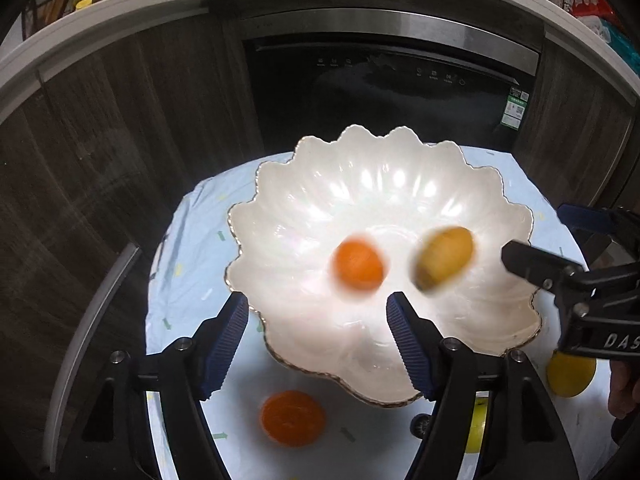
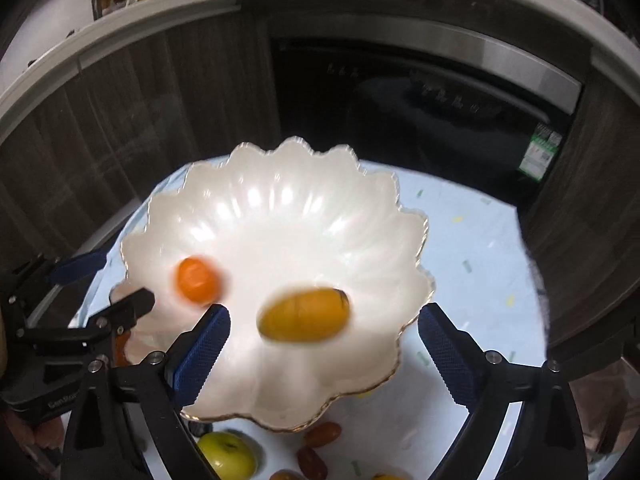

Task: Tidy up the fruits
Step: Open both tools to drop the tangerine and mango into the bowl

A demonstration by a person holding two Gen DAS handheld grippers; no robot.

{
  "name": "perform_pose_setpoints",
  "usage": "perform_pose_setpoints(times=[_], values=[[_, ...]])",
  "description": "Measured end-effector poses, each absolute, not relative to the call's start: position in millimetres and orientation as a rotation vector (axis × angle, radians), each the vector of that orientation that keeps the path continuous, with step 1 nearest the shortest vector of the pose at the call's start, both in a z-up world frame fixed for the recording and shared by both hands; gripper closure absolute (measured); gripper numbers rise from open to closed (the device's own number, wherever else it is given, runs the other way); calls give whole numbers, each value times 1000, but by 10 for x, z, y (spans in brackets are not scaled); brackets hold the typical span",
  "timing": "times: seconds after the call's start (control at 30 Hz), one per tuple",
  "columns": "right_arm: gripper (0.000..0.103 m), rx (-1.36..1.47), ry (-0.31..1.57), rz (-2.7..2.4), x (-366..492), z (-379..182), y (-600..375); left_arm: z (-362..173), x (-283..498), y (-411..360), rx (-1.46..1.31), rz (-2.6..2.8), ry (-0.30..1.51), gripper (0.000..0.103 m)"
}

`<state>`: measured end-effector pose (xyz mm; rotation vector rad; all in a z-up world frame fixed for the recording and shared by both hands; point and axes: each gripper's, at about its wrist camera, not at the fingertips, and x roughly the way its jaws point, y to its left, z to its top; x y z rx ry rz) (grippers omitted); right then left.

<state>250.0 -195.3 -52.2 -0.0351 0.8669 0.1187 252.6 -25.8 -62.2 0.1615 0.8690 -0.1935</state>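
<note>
Scalloped white bowl stands on the bench, which carries a pale patterned cloth. Inside it: one orange fruit and one yellow oval fruit, apart from each other, both motion-blurred. Left tool sits over the bowl's near rim, jaws apart and empty. Right tool likewise stands wide, gripping nothing, the yellow fruit seen between its fingers. Outside the bowl: a second orange, a green apple and reddish dates.
</note>
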Motion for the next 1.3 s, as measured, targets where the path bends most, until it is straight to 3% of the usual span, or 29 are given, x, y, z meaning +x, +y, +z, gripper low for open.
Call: perform_pose_setpoints(times=[0.3, 1.3], values=[[7, -24, 814, 93, 2370, -311, -1955, -373, 2383, -180, 156, -136, 810, 9], [7, 11, 723, 51, 1568, 107, -2057, 152, 1590, -163, 151, -128, 704, 9]])
